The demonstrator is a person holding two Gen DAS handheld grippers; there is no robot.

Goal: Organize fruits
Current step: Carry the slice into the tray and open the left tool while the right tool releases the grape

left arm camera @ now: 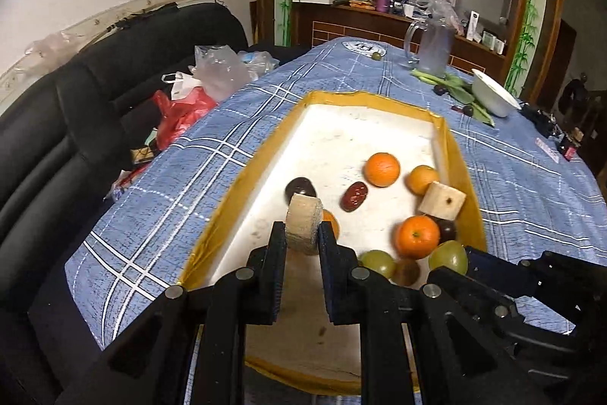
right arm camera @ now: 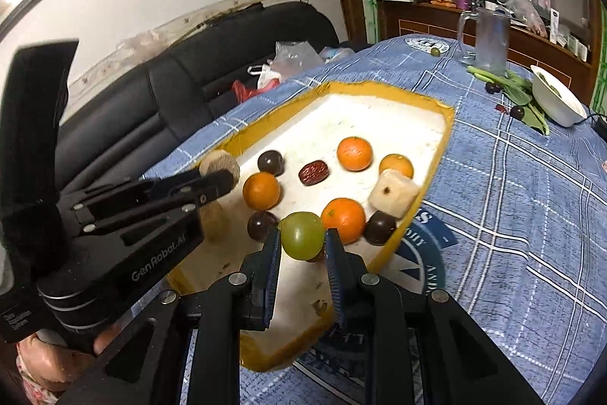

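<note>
Both hands loaded over the tray [left arm camera: 461, 173] on the bench [left arm camera: 159, 200]. Left hand-held gripper [left arm camera: 302, 232] is clamped on a pale disc [left arm camera: 303, 221], held on edge between the pads, above the tray's near-left part. Right hand-held gripper [right arm camera: 302, 241] is clamped on a green grape [right arm camera: 302, 235], which hangs over the near end of the tray, just in front of an orange [right arm camera: 343, 219] and 2 dark plums. Rest of the fruit lies loose in the tray: 4 oranges, a red date [right arm camera: 313, 172], 3 plums, a pale cube [right arm camera: 394, 193] against the right rim. A second grape [left arm camera: 377, 262] shows in the left view. My read: placement step. I'd lower each piece into bare white floor beside its own kind, grape by grape, keep the 2 grippers from crossing, and set down before letting go, since the grape will roll. Light squeeze only; it bruises. Stray plums [right arm camera: 516, 112] sit by the bowl [right arm camera: 557, 105], still outside the tray.
</note>
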